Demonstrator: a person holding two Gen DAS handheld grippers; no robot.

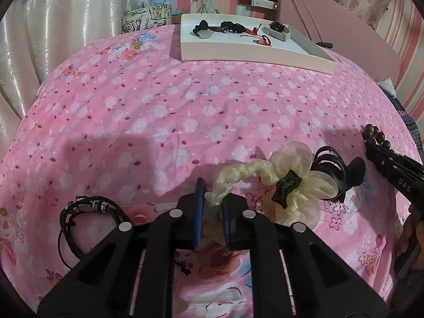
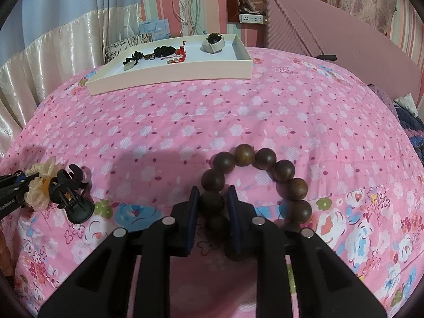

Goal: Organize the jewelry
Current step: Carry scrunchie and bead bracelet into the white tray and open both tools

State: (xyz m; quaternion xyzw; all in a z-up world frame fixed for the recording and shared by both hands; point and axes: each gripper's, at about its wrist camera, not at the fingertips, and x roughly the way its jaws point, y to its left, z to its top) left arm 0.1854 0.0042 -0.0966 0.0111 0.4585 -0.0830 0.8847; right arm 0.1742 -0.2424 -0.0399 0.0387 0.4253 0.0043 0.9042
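My left gripper point(image 1: 213, 198) is shut on the band of a cream scrunchie point(image 1: 291, 182) with a bow and a black label, low over the pink bedspread. A black claw clip point(image 1: 336, 171) lies touching the scrunchie on its right. My right gripper point(image 2: 212, 201) is shut on a brown wooden bead bracelet point(image 2: 265, 175), which rests on the bed. That gripper and its beads also show at the right edge of the left wrist view point(image 1: 376, 140). A white tray point(image 1: 254, 53) at the far side holds several dark and red jewelry pieces and a small pale bowl point(image 1: 279, 30).
A black braided cord bracelet point(image 1: 87, 212) lies left of my left gripper. The scrunchie and claw clip point(image 2: 74, 198) show at the left of the right wrist view. A pink headboard point(image 2: 331, 29) stands behind the tray point(image 2: 172, 74). Curtains hang along the left.
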